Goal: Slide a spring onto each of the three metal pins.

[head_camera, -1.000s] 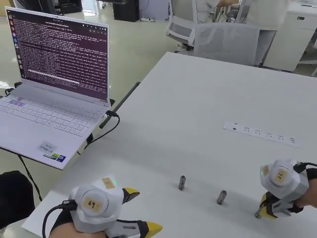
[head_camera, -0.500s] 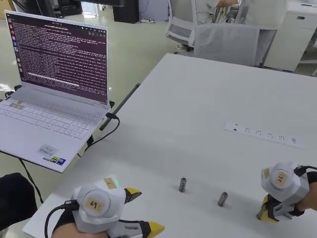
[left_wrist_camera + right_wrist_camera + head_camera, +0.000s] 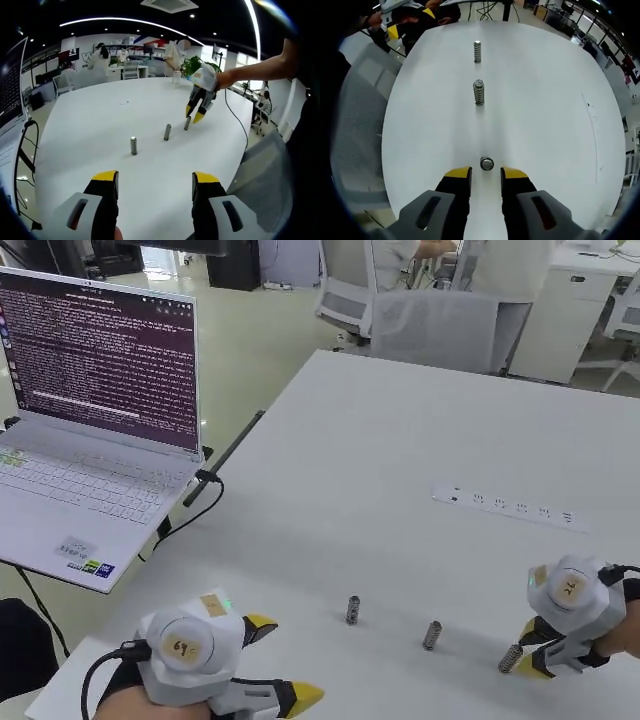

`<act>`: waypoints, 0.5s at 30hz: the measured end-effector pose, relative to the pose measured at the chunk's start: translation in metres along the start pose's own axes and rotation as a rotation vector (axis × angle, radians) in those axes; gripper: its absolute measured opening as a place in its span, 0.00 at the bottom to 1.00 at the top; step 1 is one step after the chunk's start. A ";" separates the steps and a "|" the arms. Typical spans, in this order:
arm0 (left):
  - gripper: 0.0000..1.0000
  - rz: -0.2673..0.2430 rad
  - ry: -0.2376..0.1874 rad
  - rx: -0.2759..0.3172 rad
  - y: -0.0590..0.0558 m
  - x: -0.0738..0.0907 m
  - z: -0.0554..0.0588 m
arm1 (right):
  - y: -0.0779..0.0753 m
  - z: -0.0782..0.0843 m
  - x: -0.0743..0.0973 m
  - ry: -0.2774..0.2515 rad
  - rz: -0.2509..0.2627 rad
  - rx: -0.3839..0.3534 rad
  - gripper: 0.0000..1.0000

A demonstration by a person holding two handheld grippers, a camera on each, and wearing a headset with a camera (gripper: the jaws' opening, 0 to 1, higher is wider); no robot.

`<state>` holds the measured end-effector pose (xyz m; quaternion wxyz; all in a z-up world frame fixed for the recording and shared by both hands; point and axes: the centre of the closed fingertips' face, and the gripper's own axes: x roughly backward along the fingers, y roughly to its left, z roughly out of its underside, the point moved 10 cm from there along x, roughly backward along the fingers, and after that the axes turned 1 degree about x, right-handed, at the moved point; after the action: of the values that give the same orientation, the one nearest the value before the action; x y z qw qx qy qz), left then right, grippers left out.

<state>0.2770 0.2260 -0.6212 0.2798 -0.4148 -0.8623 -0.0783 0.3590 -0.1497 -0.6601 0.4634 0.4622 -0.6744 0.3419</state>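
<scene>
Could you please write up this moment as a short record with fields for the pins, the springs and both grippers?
surface: white table
pins: left pin, middle pin, right pin, upright in a row, apart
springs: coils visible on all three pins
grippers: left gripper open, empty, short of the row; right gripper open, tips just short of the right pin, not touching it
also on the table: laptop, power strip

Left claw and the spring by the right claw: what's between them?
Two upright springs stand there in the head view: a near spring and a middle spring, apart on the white table.
</scene>
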 end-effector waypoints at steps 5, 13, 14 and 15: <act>0.55 0.001 -0.004 -0.004 0.000 0.000 -0.002 | 0.008 0.010 0.003 -0.008 0.005 -0.038 0.21; 0.55 0.002 -0.008 -0.007 -0.001 -0.001 -0.003 | 0.020 0.021 0.014 -0.120 0.060 -0.190 0.23; 0.55 0.002 -0.009 -0.007 -0.001 -0.001 -0.003 | 0.021 0.022 0.015 -0.140 0.068 -0.214 0.24; 0.55 0.002 -0.010 -0.006 -0.001 -0.001 -0.003 | 0.024 0.022 0.017 -0.169 0.074 -0.243 0.24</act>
<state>0.2780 0.2233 -0.6189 0.2742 -0.4168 -0.8631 -0.0783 0.3270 -0.1666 -0.6525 0.4446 0.4046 -0.7639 0.2345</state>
